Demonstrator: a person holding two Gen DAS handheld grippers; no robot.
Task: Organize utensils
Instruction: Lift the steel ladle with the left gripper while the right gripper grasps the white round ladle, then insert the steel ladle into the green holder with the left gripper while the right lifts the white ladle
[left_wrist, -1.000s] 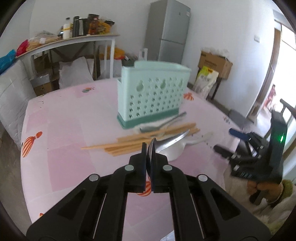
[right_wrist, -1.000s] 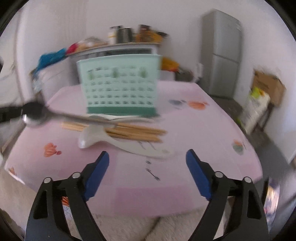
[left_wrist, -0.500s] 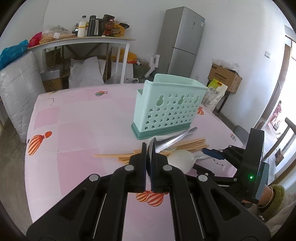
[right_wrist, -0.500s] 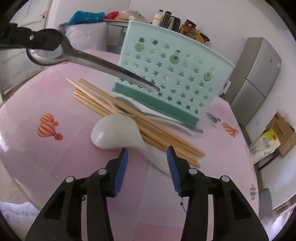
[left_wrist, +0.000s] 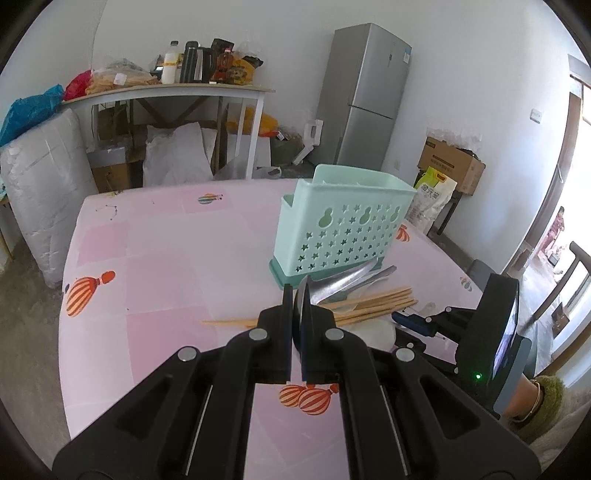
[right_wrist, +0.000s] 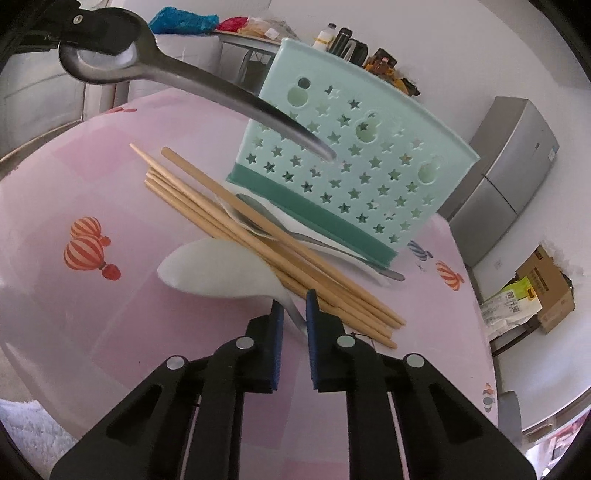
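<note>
My left gripper (left_wrist: 297, 295) is shut on the bowl of a metal spoon (left_wrist: 340, 280), held in the air with its handle pointing at the mint star-punched holder (left_wrist: 343, 229). In the right wrist view that spoon (right_wrist: 207, 81) hangs above the table in front of the holder (right_wrist: 354, 155). My right gripper (right_wrist: 294, 306) is closing, and the handle of the white spoon (right_wrist: 218, 269) sits between its blue pads, touching them. Several wooden chopsticks (right_wrist: 258, 236) lie across a second metal spoon (right_wrist: 255, 208) beside the holder. The right gripper (left_wrist: 406, 321) also shows low at the right.
The pink balloon-print table (left_wrist: 166, 258) drops off at its near edge. Behind it stand a fridge (left_wrist: 365, 96), a cluttered side table (left_wrist: 166, 88) and a cardboard box (left_wrist: 450, 170). A green sleeve (left_wrist: 543, 402) is at the lower right.
The right gripper went from wide open to closed around the white spoon's handle, rolling as it moved in. The left gripper kept hold of the metal spoon and shifted slightly.
</note>
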